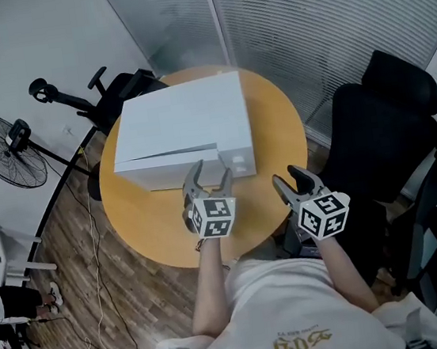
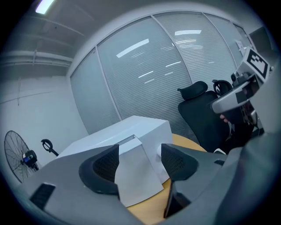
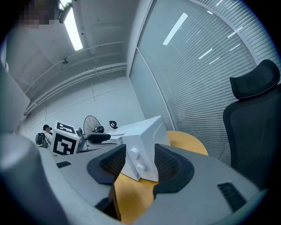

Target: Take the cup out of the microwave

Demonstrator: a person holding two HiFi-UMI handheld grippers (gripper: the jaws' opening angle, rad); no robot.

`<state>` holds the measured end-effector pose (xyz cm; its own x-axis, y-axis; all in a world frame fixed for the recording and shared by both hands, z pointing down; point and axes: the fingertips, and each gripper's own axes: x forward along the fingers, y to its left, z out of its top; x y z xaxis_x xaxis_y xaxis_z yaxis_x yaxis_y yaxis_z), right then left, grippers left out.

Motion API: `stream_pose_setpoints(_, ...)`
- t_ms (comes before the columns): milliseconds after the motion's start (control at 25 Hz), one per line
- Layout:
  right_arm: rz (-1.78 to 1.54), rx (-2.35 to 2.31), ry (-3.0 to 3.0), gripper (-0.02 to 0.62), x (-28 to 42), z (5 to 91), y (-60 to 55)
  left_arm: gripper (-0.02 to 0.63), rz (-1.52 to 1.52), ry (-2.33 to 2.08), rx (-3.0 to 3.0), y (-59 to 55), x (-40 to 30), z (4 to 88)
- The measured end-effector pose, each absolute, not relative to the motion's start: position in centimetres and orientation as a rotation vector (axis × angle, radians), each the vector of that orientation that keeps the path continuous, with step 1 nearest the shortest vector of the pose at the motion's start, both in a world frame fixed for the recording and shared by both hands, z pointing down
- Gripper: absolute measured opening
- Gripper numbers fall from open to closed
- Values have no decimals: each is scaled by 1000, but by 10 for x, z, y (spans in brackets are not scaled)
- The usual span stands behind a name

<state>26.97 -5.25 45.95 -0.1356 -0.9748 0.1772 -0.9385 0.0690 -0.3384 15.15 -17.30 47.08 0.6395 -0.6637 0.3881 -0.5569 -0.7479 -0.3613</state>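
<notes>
White microwave (image 1: 184,122) — door (image 1: 176,170) ajar, interior unseen

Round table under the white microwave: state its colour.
Orange-yellow round table, clearest in the head view.

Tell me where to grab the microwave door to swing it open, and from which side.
Take the door by its free vertical edge, the one beside the knob panel. Come from the front, the person's side, with the left claw. The door looks slightly ajar on the microwave, so that edge juts out as a thin lip that open jaws could probably straddle.
</notes>
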Motion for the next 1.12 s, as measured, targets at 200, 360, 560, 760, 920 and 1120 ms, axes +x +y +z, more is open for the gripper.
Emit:
stream_pose_setpoints(200,-581,-2014,2193,198,276,461,-59,321,-785,963,-2582,-182,157,471)
stream_pose_setpoints(360,-589,-2023,2191,196,276,463,-63,334,-821,932,-2523,-189,162,475)
stream_pose_setpoints(560,-607,-2067,2154,196,289,467,-61,361,-845,937,-2464,-195,167,480)
stream_pose_setpoints(760,-630,-2084,2128,196,296,473,-57,364,-872,921,-2436,-198,175,486)
stream_pose_setpoints(920,-655,-2095,2117,195,300,477,-56,364,-874,926,-2415,-201,176,487)
stream_pose_setpoints(1120,-662,-2113,2091,192,304,477,-51,364,-875,933,-2368,-204,176,486)
